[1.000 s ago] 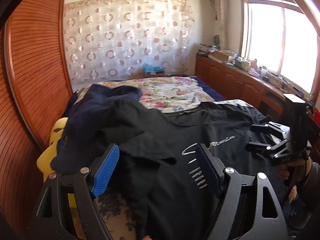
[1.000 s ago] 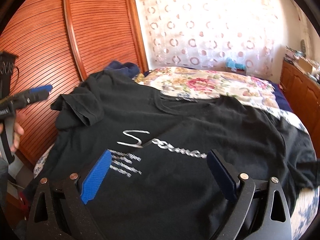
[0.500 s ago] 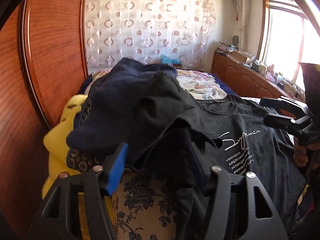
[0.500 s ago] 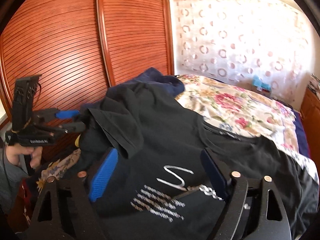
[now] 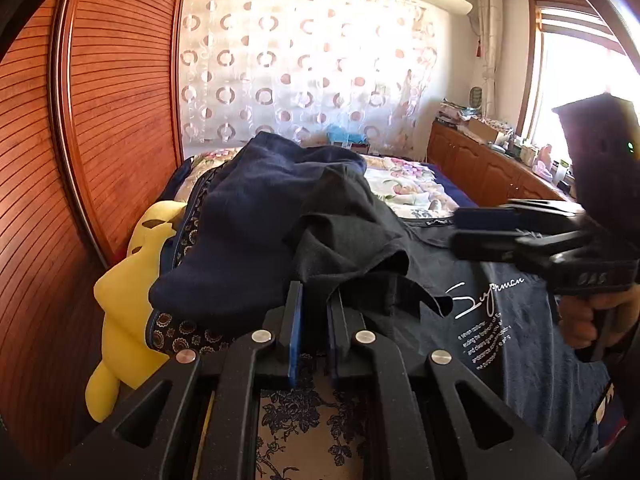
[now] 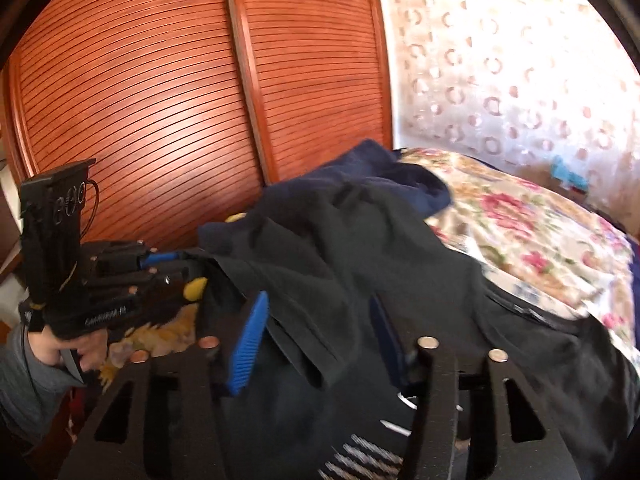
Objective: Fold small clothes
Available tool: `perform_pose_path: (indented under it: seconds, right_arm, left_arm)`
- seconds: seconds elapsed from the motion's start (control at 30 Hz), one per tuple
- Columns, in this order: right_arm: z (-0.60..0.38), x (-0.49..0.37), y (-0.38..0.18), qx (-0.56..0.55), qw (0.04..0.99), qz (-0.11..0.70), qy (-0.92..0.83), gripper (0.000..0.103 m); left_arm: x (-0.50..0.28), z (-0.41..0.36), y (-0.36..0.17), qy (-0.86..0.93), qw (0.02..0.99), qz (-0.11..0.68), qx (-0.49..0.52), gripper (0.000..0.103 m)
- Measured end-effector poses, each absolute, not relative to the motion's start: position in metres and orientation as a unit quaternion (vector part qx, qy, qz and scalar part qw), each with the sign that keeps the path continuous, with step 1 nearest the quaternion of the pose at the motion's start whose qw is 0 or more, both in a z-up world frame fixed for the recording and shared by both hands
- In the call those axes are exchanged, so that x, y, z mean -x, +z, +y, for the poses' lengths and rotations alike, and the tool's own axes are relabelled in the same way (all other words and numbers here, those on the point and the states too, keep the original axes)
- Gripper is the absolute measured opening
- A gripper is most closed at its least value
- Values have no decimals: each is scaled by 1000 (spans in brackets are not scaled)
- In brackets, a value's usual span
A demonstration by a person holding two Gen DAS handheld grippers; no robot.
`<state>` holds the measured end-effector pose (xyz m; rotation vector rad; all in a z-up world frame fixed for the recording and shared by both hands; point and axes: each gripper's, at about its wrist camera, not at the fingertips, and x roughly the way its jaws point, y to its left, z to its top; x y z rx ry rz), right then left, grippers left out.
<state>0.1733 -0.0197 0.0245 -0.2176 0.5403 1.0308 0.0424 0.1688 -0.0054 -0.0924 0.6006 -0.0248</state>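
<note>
A black T-shirt (image 5: 500, 320) with white script lies spread on the bed; it also shows in the right wrist view (image 6: 360, 248). Its left sleeve is bunched near a navy garment (image 5: 248, 232). My left gripper (image 5: 314, 320) is shut on the sleeve's edge. It shows from the side in the right wrist view (image 6: 172, 258), at the shirt's left edge. My right gripper (image 6: 316, 340) is open, its blue pads either side of the folded sleeve fabric. It also shows in the left wrist view (image 5: 472, 228), above the shirt's chest.
A yellow plush toy (image 5: 128, 304) lies at the bed's left edge beside the wooden slatted wardrobe doors (image 6: 160, 100). The floral bedspread (image 6: 528, 232) stretches beyond the shirt. A wooden cabinet (image 5: 488, 168) with clutter runs under the window at right.
My left gripper has closed on the sleeve's edge after moving left to it. My right gripper has swung left over the shirt toward the same sleeve.
</note>
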Motion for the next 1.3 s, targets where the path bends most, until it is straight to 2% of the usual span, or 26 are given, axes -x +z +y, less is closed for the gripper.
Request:
perform_pose_path:
  seconds: [0.17,0.27,0.3,0.37,0.4,0.43,0.47,0.5,0.53,0.63,0.9,1.0,1.13,1.2,1.23,1.27,1.3]
  right_arm:
    - [10,-177,19,133,811,251,511,49]
    - [22,-190,12,149,805,256,514,44]
    - [25,-193,11,156,805,258,511,41]
    - [33,-199,7,170,805,260,506,29]
    - [34,-201,7,173,807,258,503,22]
    - [37,-204,7,178,808,256,500,11]
    - [38,-205,7,180,809,253,498,6]
    - [36,-207,9,179,812,247,497,5]
    - [33,-209,12,172,815,241,498,2]
    - [18,-207,25,144,829,215,495,1]
    - [-67,-225,63,81,879,162,441,1]
    - [-91,-248,55,86,898,191,387,1]
    - [-110,-285,14,105,902,267,321,2]
    - [-115,-296,-1,119,906,281,292,18]
    - [-119,-300,-7,120,908,284,285,35]
    - [-121,-302,-11,118,907,287,283,45]
    - [-124,-305,-16,117,907,292,280,47]
  left_arm:
    - [-37,169,-2,-11,957,287,37,12]
    - [-31,170,0,-3,958,284,35,18]
    - [-29,171,1,-2,959,281,35,22]
    - [-23,172,4,-2,961,274,37,36]
    - [-20,174,5,-3,963,268,39,49]
    - [-17,176,6,-2,964,261,42,50]
    - [-15,177,7,-3,965,260,45,52]
    - [-14,178,8,-5,964,261,46,61]
    - [-13,179,8,-6,964,261,47,76]
    - [-8,178,10,-11,966,252,49,79]
    - [-5,159,14,-27,968,245,38,79]
    - [-7,145,12,-35,968,246,28,79]
    - [-14,128,6,-50,965,256,25,79]
    - [-18,118,0,-58,963,263,25,79]
    - [-20,114,-2,-60,962,265,25,79]
    - [-23,110,-4,-63,961,270,24,79]
    - [-24,105,-7,-67,959,274,23,79]
